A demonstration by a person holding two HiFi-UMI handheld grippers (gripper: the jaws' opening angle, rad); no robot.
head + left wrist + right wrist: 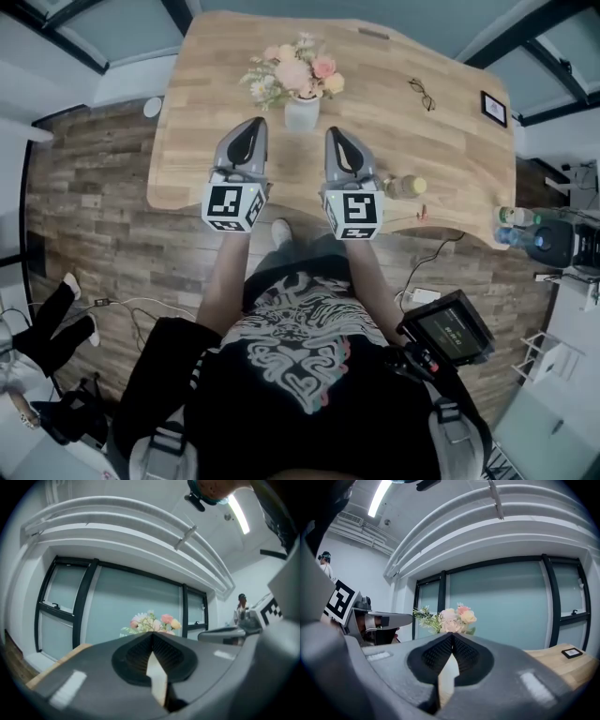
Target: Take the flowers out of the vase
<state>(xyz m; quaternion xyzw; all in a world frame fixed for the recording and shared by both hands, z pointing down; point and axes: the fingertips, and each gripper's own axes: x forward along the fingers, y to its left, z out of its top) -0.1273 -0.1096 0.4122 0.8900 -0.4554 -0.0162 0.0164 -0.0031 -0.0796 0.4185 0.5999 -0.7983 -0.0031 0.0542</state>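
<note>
A bunch of pink, cream and yellow flowers (292, 75) stands in a pale glass vase (302, 112) near the middle of the wooden table (422, 141). My left gripper (253, 123) is shut and empty, just left of the vase and a little nearer me. My right gripper (335, 134) is shut too, just right of the vase. Both point level across the table. The flowers (154, 622) peek over the closed jaws in the left gripper view, and the flowers (447, 617) do the same in the right gripper view. The vase is hidden in both gripper views.
A pair of glasses (421, 94) and a small black frame (494, 108) lie at the table's far right. A bottle with a yellow cap (405, 186) lies near the front edge beside my right gripper. Wooden floor surrounds the table; windows stand behind it.
</note>
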